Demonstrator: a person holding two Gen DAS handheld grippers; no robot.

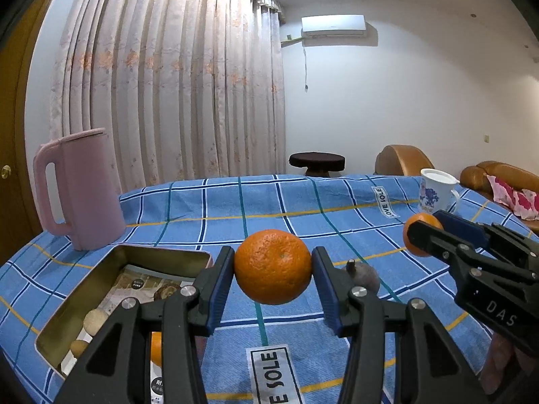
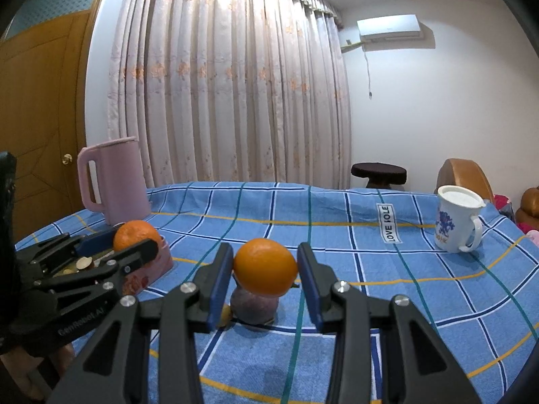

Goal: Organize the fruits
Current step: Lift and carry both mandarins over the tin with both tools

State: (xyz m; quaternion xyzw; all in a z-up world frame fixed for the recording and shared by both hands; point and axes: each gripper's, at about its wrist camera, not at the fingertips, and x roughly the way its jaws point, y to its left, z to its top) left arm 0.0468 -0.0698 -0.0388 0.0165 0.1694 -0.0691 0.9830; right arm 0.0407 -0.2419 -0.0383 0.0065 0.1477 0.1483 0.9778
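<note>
My left gripper (image 1: 273, 262) is shut on a large orange (image 1: 273, 266), held above the blue checked cloth just right of an open metal tin (image 1: 161, 256). The tin holds a printed card, pale round items and a bit of orange fruit (image 1: 155, 346). My right gripper (image 2: 265, 256) is shut on a smaller orange (image 2: 264, 266), which hangs over a purple fruit with a stem (image 2: 254, 306) that lies on the cloth. Each view shows the other gripper: the right gripper (image 1: 431, 225) with its orange (image 1: 416, 235), the left gripper (image 2: 131, 239) with its orange (image 2: 136, 232).
A pink kettle (image 1: 81, 185) stands at the back left behind the tin. A white lidded mug (image 2: 458, 219) stands at the back right. Blue checked cloth (image 2: 337, 303) covers the table. Behind it are a curtain, a dark stool and brown sofas.
</note>
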